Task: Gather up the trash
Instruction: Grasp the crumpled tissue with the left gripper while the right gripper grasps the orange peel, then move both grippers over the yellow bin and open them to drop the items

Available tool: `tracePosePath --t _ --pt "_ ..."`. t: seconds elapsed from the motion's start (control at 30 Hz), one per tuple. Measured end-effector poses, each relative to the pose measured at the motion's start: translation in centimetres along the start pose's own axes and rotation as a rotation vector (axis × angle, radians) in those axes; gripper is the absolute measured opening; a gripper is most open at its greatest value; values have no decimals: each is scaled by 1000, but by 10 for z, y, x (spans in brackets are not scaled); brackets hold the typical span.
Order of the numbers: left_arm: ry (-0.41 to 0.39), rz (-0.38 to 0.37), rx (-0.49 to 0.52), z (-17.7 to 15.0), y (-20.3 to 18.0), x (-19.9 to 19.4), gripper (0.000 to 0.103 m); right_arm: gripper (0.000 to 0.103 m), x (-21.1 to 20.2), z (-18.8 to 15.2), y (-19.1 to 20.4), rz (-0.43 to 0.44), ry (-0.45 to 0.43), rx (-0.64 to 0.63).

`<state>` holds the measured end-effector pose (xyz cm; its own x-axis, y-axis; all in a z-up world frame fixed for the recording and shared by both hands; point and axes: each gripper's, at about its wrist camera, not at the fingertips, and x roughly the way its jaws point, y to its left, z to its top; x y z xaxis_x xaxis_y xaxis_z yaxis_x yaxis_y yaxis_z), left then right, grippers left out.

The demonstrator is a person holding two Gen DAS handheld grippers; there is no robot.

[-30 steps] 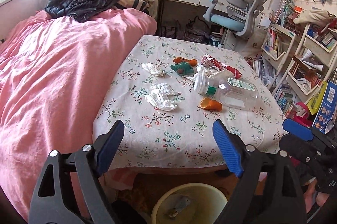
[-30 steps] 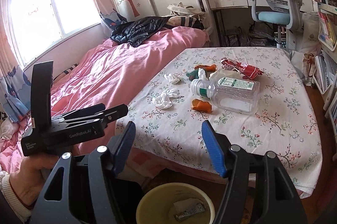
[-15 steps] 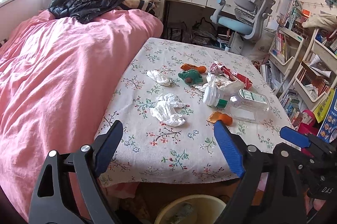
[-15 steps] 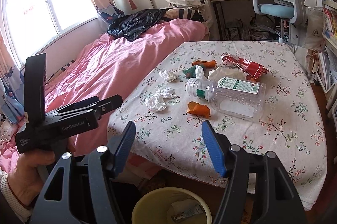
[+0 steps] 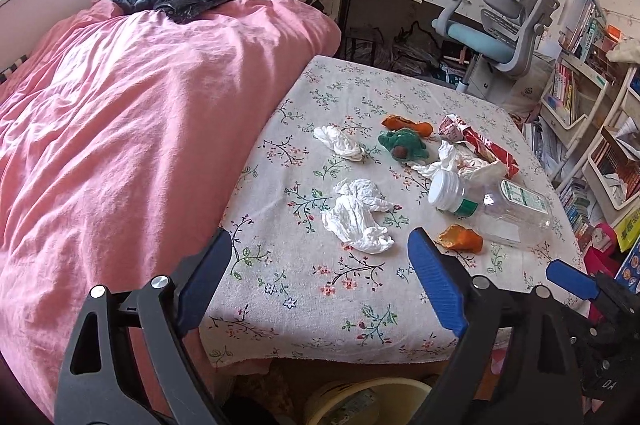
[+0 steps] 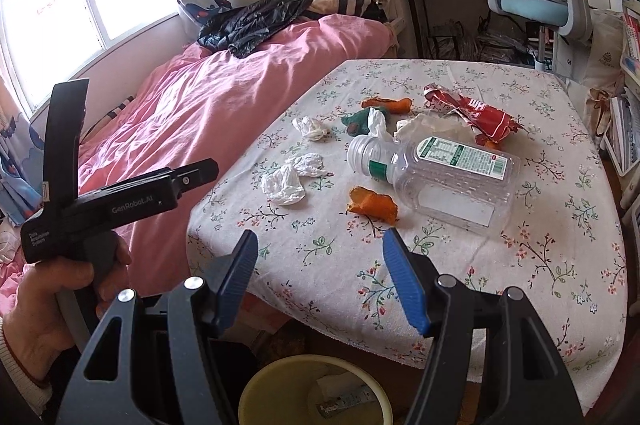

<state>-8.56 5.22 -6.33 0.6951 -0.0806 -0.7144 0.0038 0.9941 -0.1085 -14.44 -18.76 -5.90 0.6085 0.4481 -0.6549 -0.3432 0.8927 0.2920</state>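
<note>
Both empty: left gripper [image 5: 318, 257] gaping wide, right gripper [image 6: 320, 259] moderately apart. Nearest trash, crumpled tissue [image 5: 358, 215], on table [image 5: 304, 305] ahead; best pinched centrally, then dropped into bin [image 6: 316, 391] below.

Bare tablecloth [image 5: 320, 289] lies open before the crumpled tissue [image 5: 356, 215].

Black gripper frames [image 6: 320, 285], blue ribbed jaws, silver screws, white lettering
</note>
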Motion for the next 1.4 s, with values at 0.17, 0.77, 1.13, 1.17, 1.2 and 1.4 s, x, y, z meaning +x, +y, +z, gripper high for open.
tracePosePath --t 0.17,0.77,1.13,1.17,1.2,1.4 --pt "82 0 25 2 -7 28 86 63 20 6 1 -31 48 -38" --pt "237 -1 206 18 -36 111 52 58 100 28 -19 -102 202 -131" --pt "203 -166 62 30 -12 85 9 19 86 29 -17 -102 174 -140" --pt "193 -172 52 30 -10 81 9 19 81 29 -16 -95 165 -133" --pt "182 -178 43 30 -8 77 9 18 76 29 -15 -88 156 -126" --pt "120 -211 52 25 -10 48 9 18 44 22 -4 -4 120 -71"
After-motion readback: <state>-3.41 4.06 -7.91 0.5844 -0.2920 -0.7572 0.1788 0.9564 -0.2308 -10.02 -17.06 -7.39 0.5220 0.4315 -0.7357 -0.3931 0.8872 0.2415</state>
